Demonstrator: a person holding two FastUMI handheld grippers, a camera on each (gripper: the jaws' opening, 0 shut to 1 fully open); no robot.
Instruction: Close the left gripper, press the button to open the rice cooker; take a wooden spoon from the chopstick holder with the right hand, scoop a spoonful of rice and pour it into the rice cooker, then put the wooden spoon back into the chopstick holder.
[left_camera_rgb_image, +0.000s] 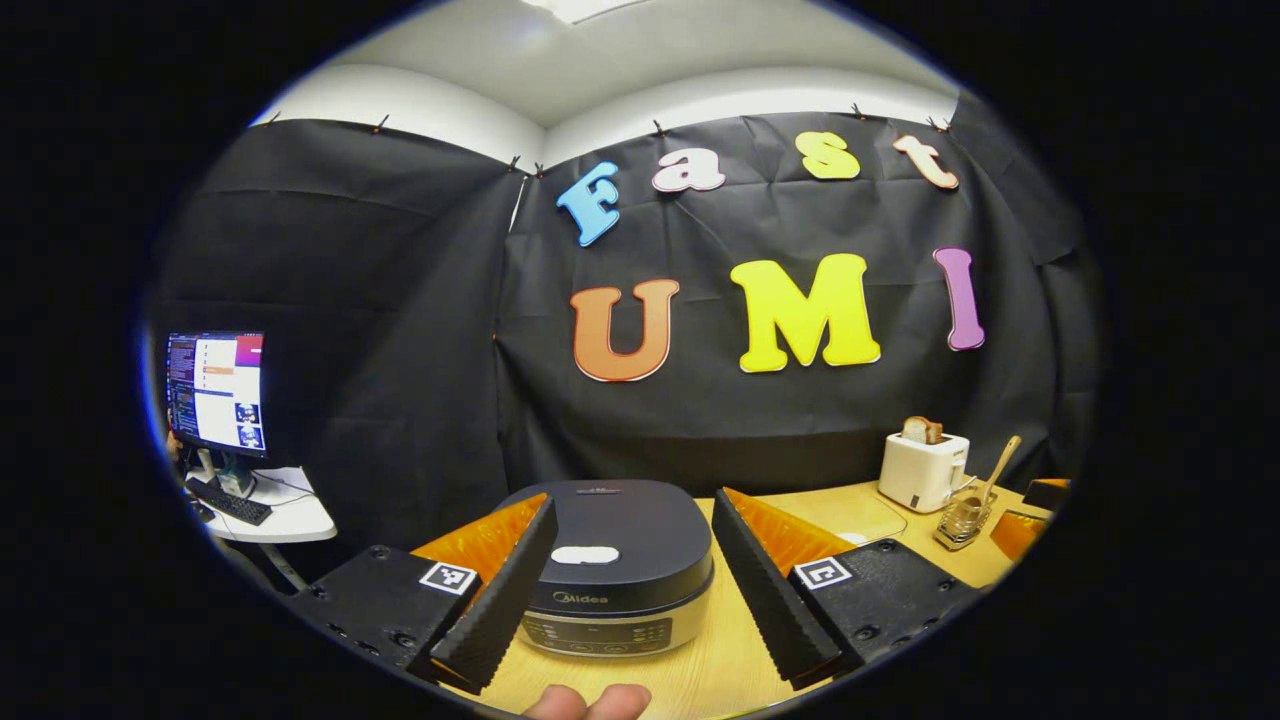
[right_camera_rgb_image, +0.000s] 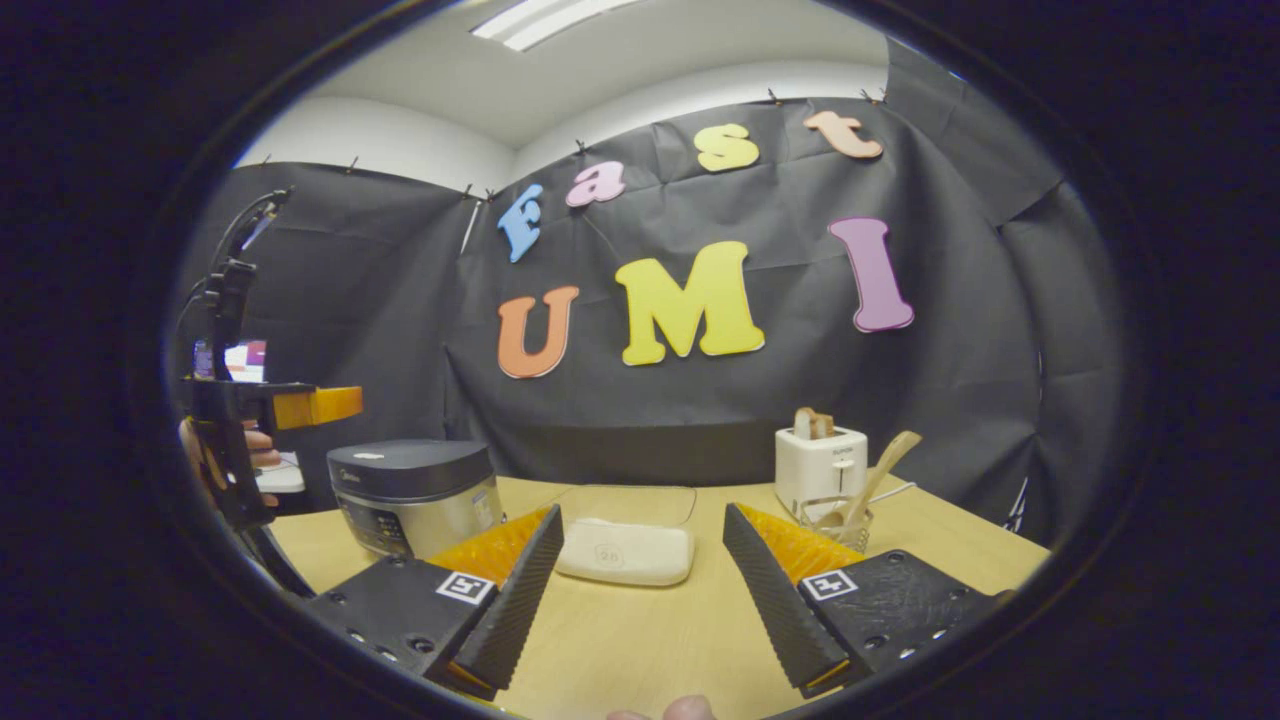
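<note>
— How many of each do you count on the table (right_camera_rgb_image: 640, 640)?

— One rice cooker (left_camera_rgb_image: 615, 565), lid down, its pale button (left_camera_rgb_image: 585, 554) on top. One white toaster (right_camera_rgb_image: 822, 466) with a slice of bread standing in it. One chopstick holder (right_camera_rgb_image: 838, 522) with one wooden spoon (right_camera_rgb_image: 876, 474) leaning out of it, just in front of the toaster. One clear container with a white lid (right_camera_rgb_image: 625, 548) in the middle.

— And the claws?

— Two. The left gripper (left_camera_rgb_image: 628, 580) has its fingers spread wide, nothing between them; the cooker sits straight ahead in the gap, close. The right gripper (right_camera_rgb_image: 640, 590) is spread the same way, also holding nothing, aimed at the white-lidded container.

— Does one camera catch something the other misses?

— The right gripper view takes in the left gripper from the side, raised near the cooker, with the hand (right_camera_rgb_image: 215, 455) gripping it. The left gripper view shows a monitor (left_camera_rgb_image: 217, 392) and keyboard (left_camera_rgb_image: 230, 500) on a small white desk at far left, and looks down on the cooker's lid; the right gripper view sees the cooker's side and control panel. The white-lidded container I see from the right gripper view.
</note>
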